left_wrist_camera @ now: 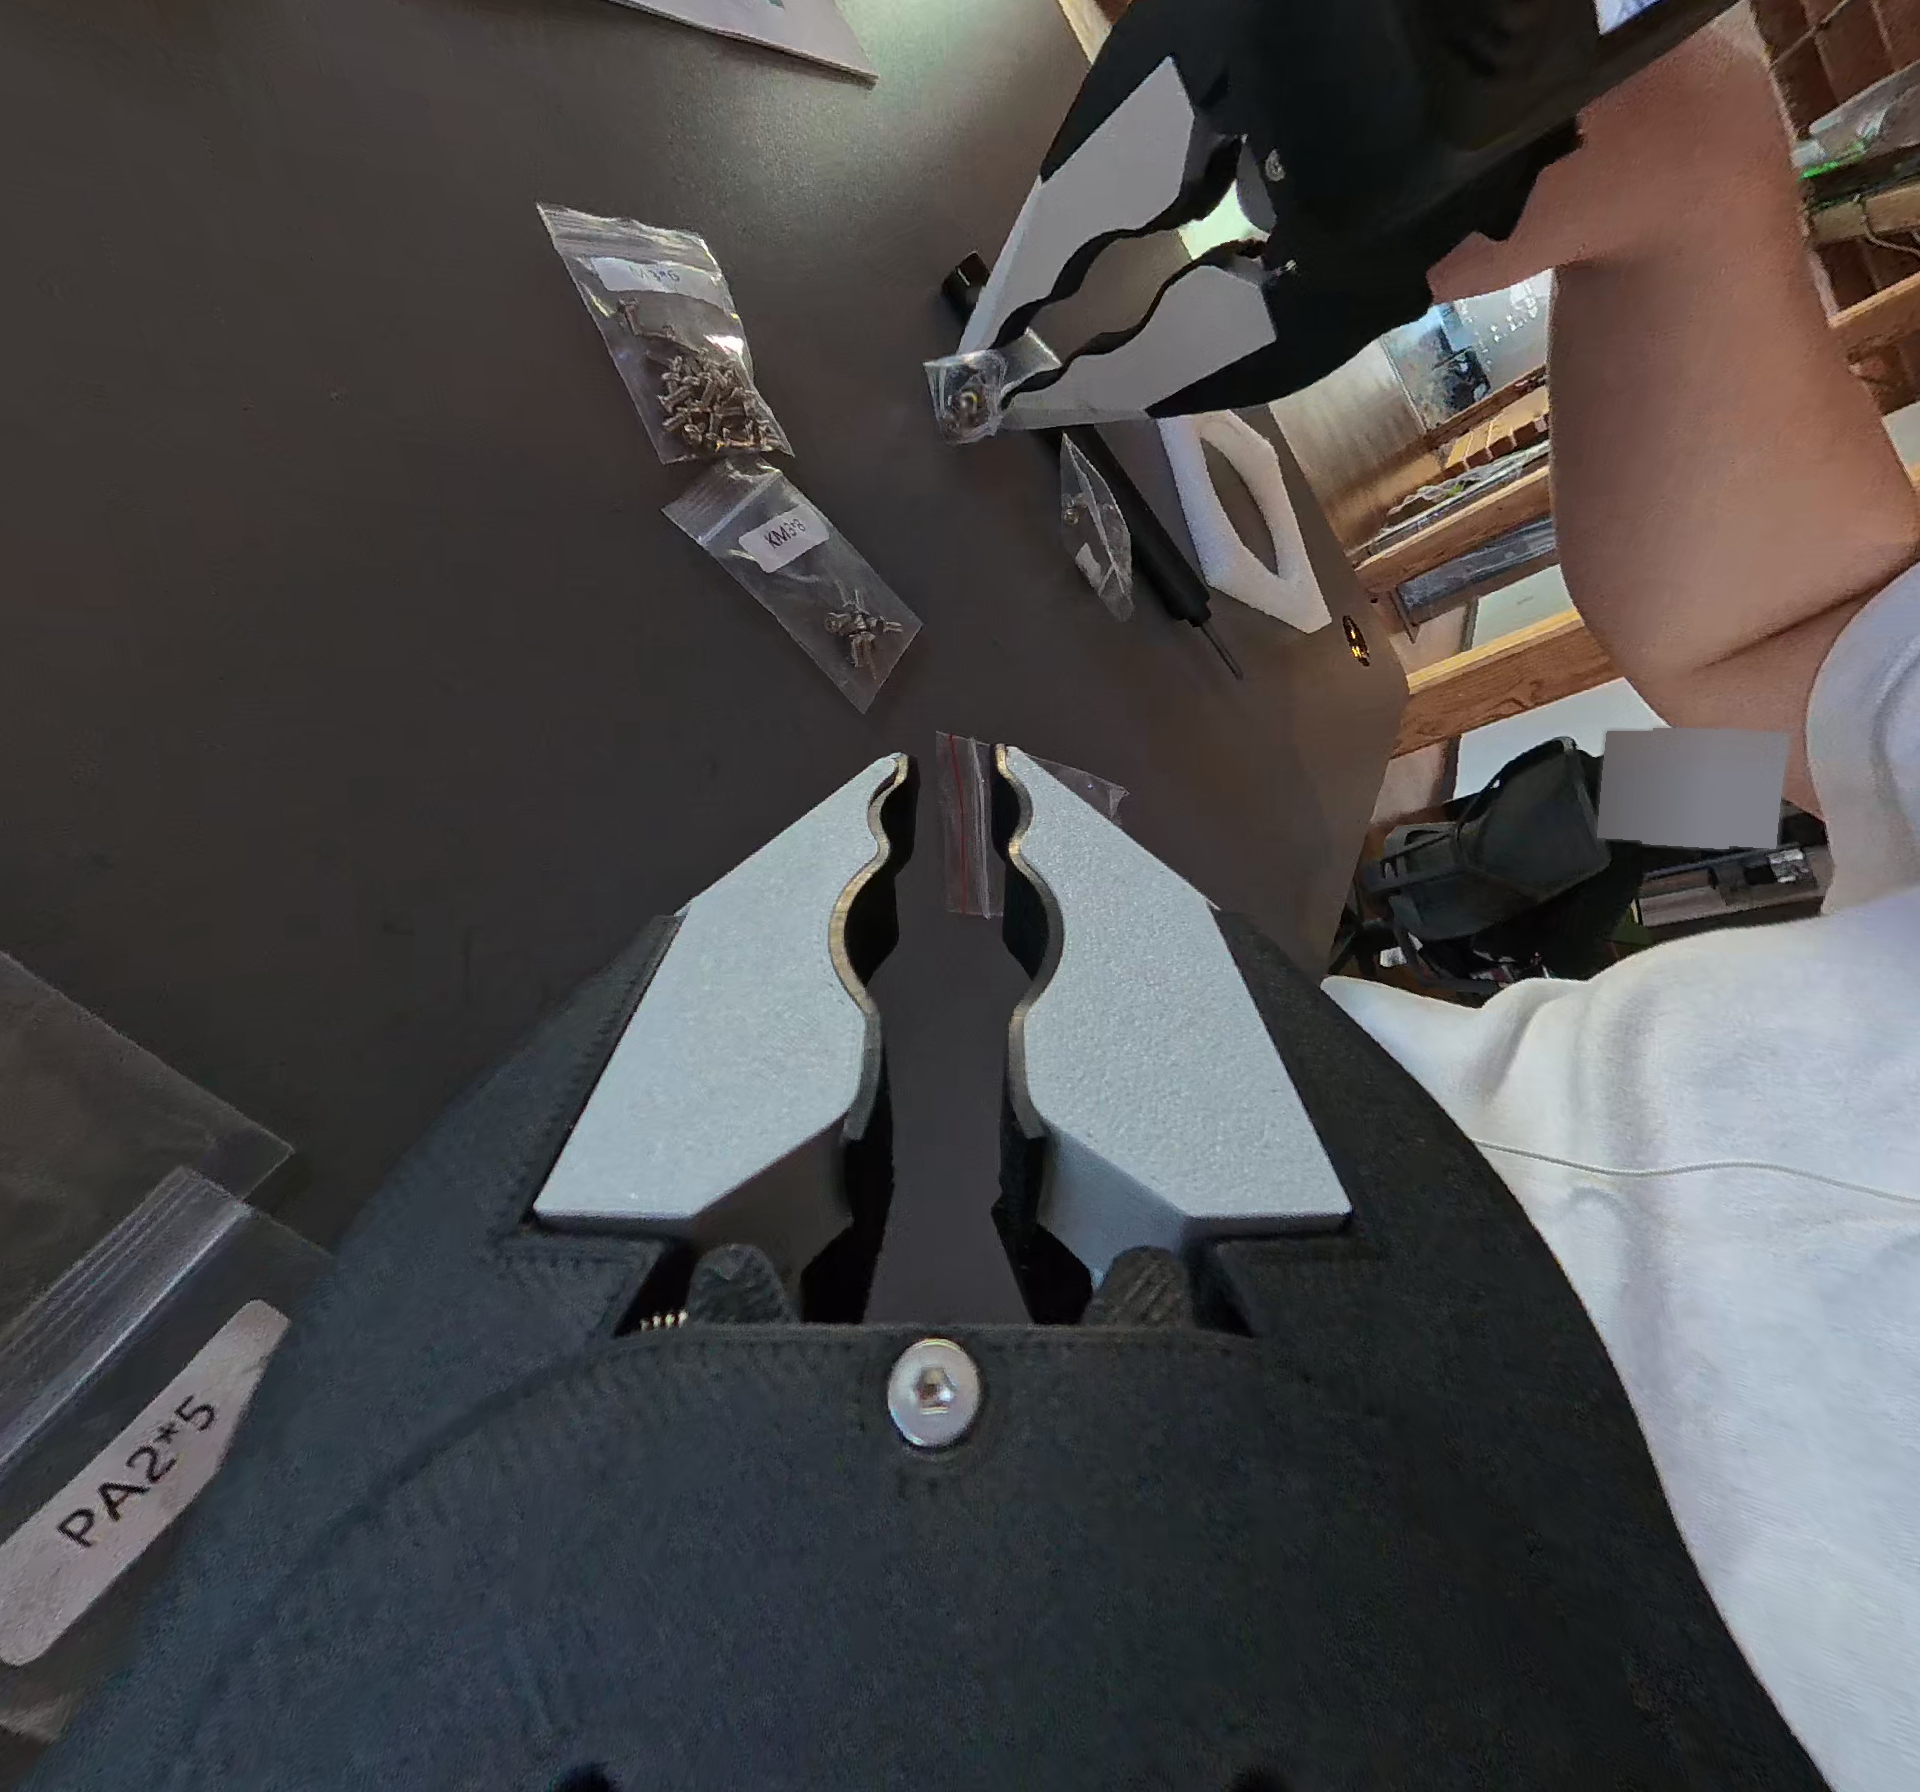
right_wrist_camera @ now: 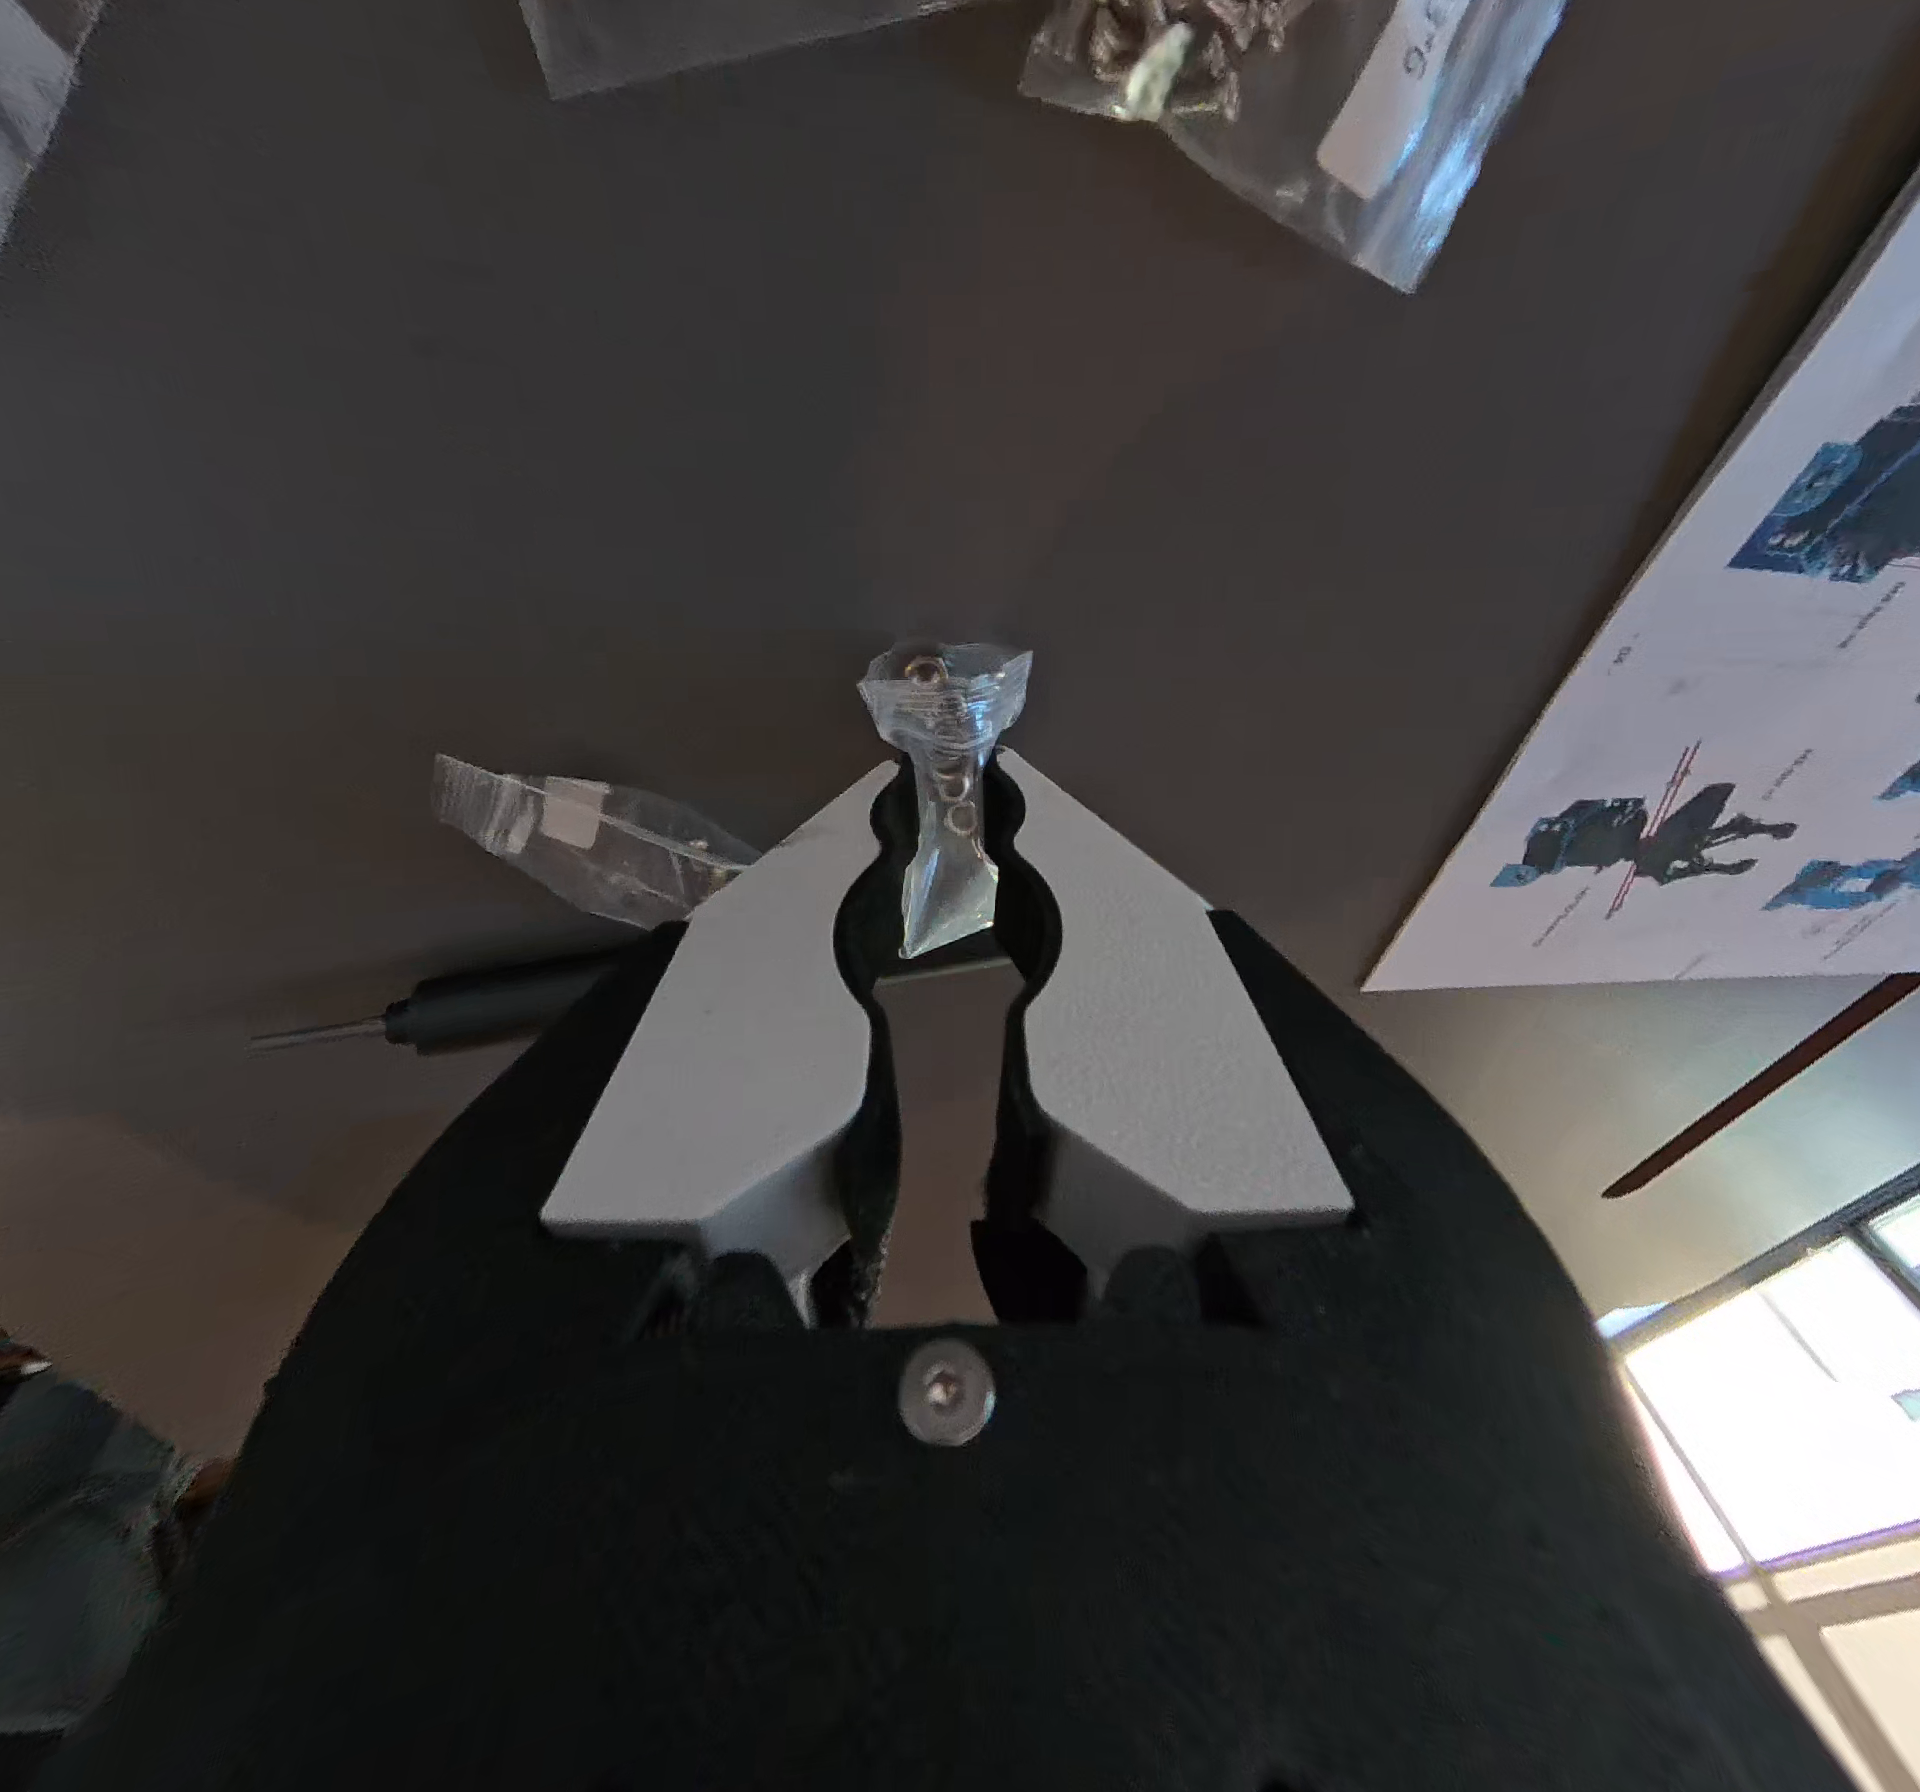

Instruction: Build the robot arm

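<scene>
My left gripper [left_wrist_camera: 954,766] is open with a narrow gap, low over the dark table [left_wrist_camera: 312,495]. A small clear zip bag with a red line [left_wrist_camera: 963,823] lies on the table between and just past its fingertips; I cannot tell if they touch it. My right gripper [right_wrist_camera: 945,766] is shut on a small clear bag of metal rings [right_wrist_camera: 943,703], pinched at the tips, with the bag's end sticking out past them. In the left wrist view the right gripper [left_wrist_camera: 982,381] holds that bag [left_wrist_camera: 964,397] just above the table, farther off.
Two clear labelled bags of screws [left_wrist_camera: 696,360] [left_wrist_camera: 810,579] lie ahead. Another bag [left_wrist_camera: 1096,527], a black screwdriver [left_wrist_camera: 1169,547] and white foam [left_wrist_camera: 1247,516] lie at right. A printed instruction sheet [right_wrist_camera: 1714,703] lies at the right. A labelled bag [left_wrist_camera: 125,1379] sits at lower left. A person's arm [left_wrist_camera: 1714,392] is at right. My hands' fingertips stand some 20 centimetres from each other.
</scene>
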Demonstrator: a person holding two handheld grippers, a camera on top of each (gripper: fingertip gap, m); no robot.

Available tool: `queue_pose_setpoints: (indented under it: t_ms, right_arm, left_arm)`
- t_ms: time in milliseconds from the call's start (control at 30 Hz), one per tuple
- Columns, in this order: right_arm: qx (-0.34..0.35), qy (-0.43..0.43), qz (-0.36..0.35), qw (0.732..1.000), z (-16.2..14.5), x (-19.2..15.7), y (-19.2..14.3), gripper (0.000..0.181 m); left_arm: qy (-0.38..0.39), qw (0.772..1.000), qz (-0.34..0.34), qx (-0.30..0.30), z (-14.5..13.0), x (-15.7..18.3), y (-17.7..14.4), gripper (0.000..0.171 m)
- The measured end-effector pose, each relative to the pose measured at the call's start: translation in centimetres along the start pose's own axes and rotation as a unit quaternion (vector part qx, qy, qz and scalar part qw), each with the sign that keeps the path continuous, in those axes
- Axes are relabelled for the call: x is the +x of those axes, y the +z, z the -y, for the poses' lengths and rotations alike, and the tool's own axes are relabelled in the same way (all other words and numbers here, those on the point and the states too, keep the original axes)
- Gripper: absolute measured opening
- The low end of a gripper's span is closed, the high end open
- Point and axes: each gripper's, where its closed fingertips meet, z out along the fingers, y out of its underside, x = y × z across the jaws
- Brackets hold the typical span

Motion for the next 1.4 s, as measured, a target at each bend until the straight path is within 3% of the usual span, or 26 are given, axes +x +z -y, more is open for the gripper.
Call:
queue_pose_setpoints:
  t_ms: [533, 833, 1133, 1400]
  right_arm:
    - [-0.011, 0.012, -0.003, 1.000, -0.7, 0.2, 0.2, 0.010]
    - [-0.007, -0.029, -0.006, 1.000, 0.3, -0.4, -0.3, 0.009]
    - [-0.024, 0.001, 0.007, 1.000, -0.5, 0.2, 0.1, 0.009]
    - [-0.033, -0.031, 0.003, 0.999, 0.0, -0.4, -0.3, 0.009]
  left_arm:
    - [-0.005, 1.000, 0.000, 0.001, -0.1, -0.2, 0.1, 0.012]
    - [-0.004, 1.000, 0.001, 0.004, 0.0, -0.2, 0.0, 0.012]
    - [-0.007, 1.000, -0.001, 0.007, 0.0, -0.3, -0.2, 0.012]
    - [-0.006, 1.000, -0.001, 0.011, 0.0, -0.2, -0.3, 0.013]
